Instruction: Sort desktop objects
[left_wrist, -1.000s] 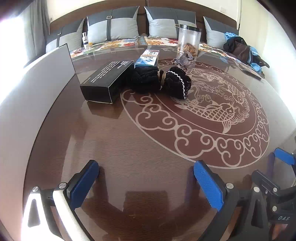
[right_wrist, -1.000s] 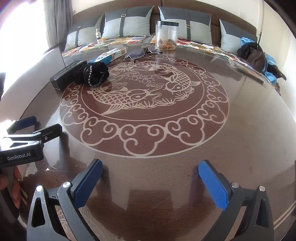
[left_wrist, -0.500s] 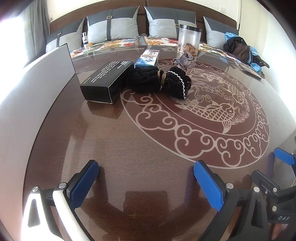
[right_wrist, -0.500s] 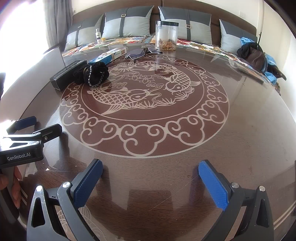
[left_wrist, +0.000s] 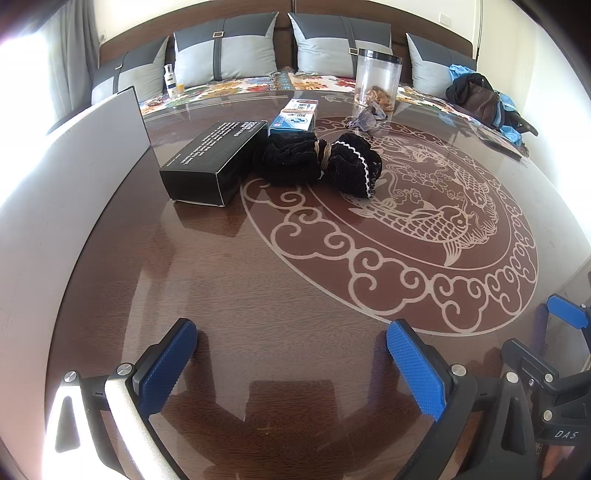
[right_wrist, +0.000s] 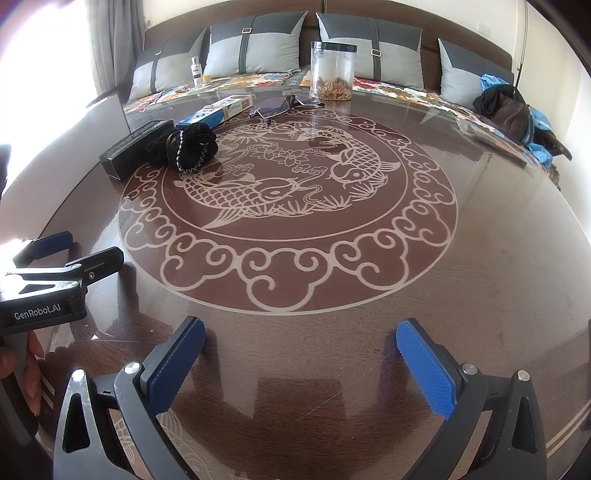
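Both hand-held grippers are hovering low over the near edge of the surface (left_wrist: 229, 295), the left hand-held gripper (left_wrist: 291, 354) and the right hand-held gripper (right_wrist: 301, 354) each spread wide and holding nothing. The black box (left_wrist: 214, 162) is lying well beyond them; touching its right side is sitting the black scrunchie (left_wrist: 321, 160), and just behind it the blue carton (left_wrist: 295, 118). Further behind and right of the box are resting the folded glasses (left_wrist: 365, 118) and the clear jar (left_wrist: 376, 81). The scrunchie is probably soft and light, best pinched mid-bundle; the box looks stiff and should be gripped across its narrow sides; the glasses look fragile.
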